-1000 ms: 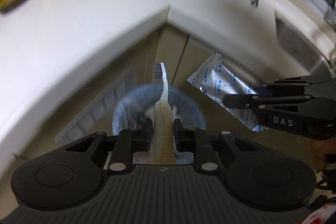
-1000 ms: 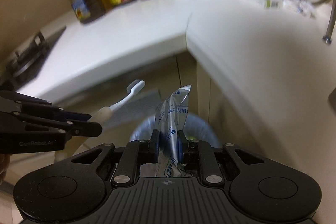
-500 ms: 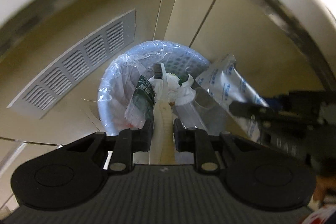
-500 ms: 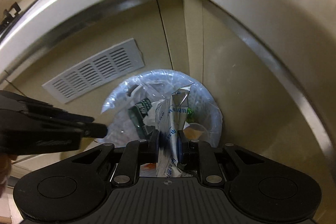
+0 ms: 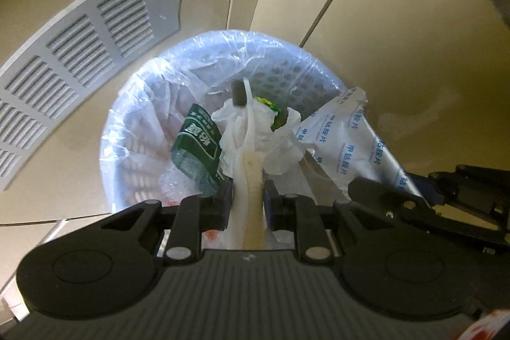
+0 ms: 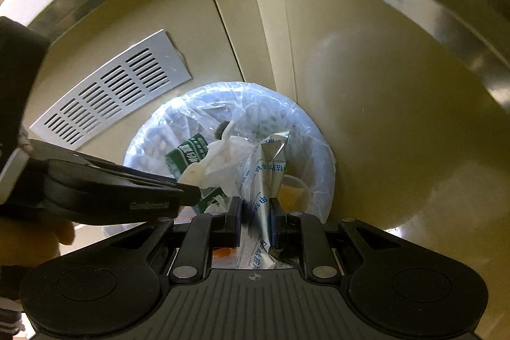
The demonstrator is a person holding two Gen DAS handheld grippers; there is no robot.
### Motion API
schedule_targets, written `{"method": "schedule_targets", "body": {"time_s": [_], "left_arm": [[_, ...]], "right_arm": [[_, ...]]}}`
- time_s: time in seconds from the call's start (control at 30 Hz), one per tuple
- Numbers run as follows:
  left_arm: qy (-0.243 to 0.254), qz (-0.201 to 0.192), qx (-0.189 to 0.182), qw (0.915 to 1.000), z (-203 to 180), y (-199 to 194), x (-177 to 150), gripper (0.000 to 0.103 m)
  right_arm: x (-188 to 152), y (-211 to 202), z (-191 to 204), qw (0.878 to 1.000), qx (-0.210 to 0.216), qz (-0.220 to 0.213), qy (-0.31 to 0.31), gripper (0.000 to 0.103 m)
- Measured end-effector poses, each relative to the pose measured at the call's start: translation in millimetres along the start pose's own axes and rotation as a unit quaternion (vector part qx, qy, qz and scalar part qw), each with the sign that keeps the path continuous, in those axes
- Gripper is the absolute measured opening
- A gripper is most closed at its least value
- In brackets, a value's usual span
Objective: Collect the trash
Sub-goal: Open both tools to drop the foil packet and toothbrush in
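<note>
Toothbrush (image 5: 247, 161) handle end hidden behind the gripper body; foil packet (image 6: 266, 180) lower end likewise hidden. Bin (image 5: 127, 117) bottom concealed by trash. Vent grille (image 5: 73, 66) cut off at left edge.

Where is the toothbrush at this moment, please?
The toothbrush is clamped in the left gripper, pointing down over the lined bin, with the foil pouch to its right.
</note>
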State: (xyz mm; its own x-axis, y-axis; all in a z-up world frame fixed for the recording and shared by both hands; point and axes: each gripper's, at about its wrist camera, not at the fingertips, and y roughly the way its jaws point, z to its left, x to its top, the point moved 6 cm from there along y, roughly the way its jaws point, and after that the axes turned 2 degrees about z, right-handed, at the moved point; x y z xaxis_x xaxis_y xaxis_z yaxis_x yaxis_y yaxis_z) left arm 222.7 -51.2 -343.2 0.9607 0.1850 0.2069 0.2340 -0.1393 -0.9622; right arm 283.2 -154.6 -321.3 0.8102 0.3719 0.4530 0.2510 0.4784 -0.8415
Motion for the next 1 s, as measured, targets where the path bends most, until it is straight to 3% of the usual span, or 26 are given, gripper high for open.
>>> {"method": "schedule_targets", "body": {"time_s": [0.2, 0.3, 0.67, 1.0], "left_arm": [[-0.003, -0.002, -0.005, 1.0, 1.8, 2.0, 0.9, 0.018], [-0.009, -0.017, -0.011, 0.9997, 6.3, -12.5, 0.3, 0.024], [-0.025, -0.059, 0.004, 0.998, 27.7, -56.2, -1.7, 0.024], [-0.029, -0.052, 0.006, 0.9982, 44.1, -53.9, -6.8, 0.024]], "right_arm": [[0.8, 9.8, -3.5, 1.0, 0.002, 0.001, 0.012, 0.017], [2.4, 9.2, -2.5, 1.0, 0.006, -0.001, 0.014, 0.017], [10.7, 16.3, 17.8, 0.999, 0.034, -0.002, 0.027, 0.017], [3.1, 53.0, 22.0, 0.996, 0.051, 0.027, 0.069, 0.017]]}}
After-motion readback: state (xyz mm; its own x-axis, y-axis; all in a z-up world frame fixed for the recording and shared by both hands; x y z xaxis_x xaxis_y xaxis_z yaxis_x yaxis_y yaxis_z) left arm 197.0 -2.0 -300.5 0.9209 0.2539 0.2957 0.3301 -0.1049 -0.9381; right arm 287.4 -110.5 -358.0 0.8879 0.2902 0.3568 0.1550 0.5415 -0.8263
